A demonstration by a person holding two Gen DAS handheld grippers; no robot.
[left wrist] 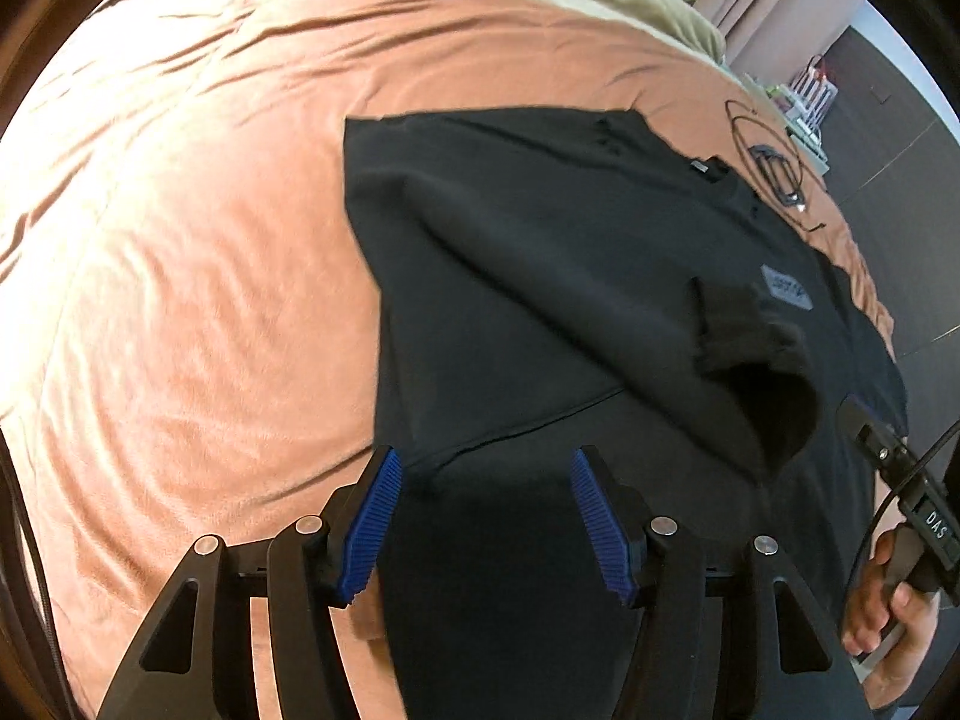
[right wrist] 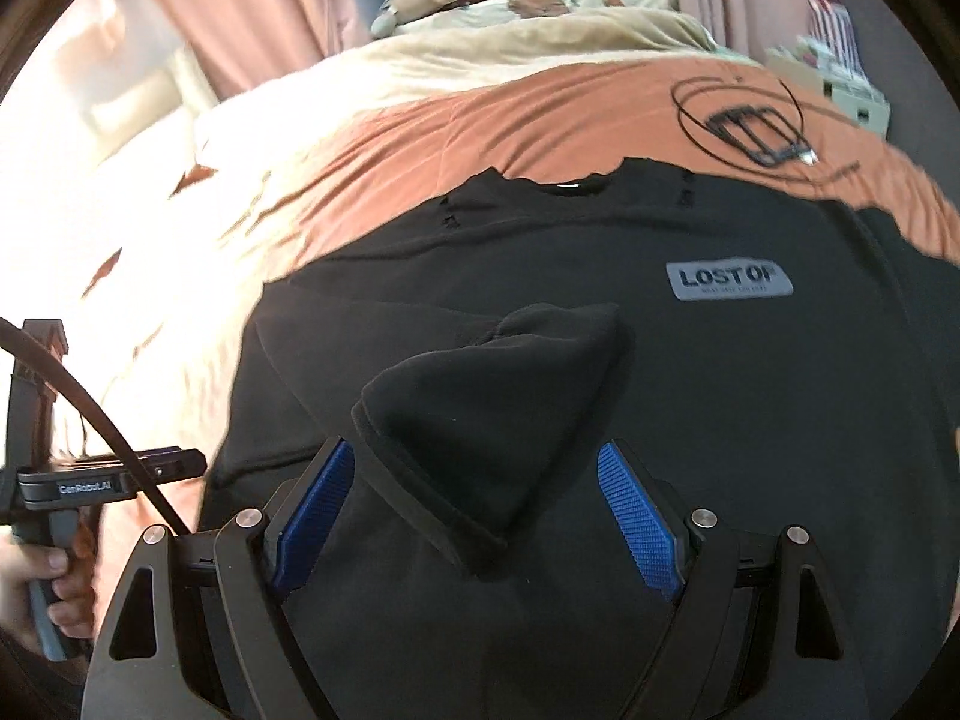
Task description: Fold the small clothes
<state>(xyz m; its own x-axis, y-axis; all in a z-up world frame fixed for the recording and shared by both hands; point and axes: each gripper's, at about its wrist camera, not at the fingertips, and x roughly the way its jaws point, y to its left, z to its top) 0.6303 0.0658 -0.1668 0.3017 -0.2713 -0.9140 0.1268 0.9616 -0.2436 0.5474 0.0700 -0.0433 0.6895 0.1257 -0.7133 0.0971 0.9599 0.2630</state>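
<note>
A black T-shirt (right wrist: pixel 600 360) lies spread on the bed (left wrist: pixel 180 300), chest badge (right wrist: pixel 729 282) up, with one sleeve (right wrist: pixel 492 420) folded in across its front, just ahead of the right claw (right wrist: pixel 477 516). That claw hangs over the shirt with its blue pads (right wrist: pixel 312 516) wide apart and nothing pinched, while the left claw (left wrist: pixel 486 522) stands open over the shirt's hem edge, cloth below the gap but not gripped. Beyond both claws, past the collar, a coiled black cable (right wrist: pixel 744 120) lies on the orange cover, with a cream blanket (right wrist: pixel 480 60) further off.
</note>
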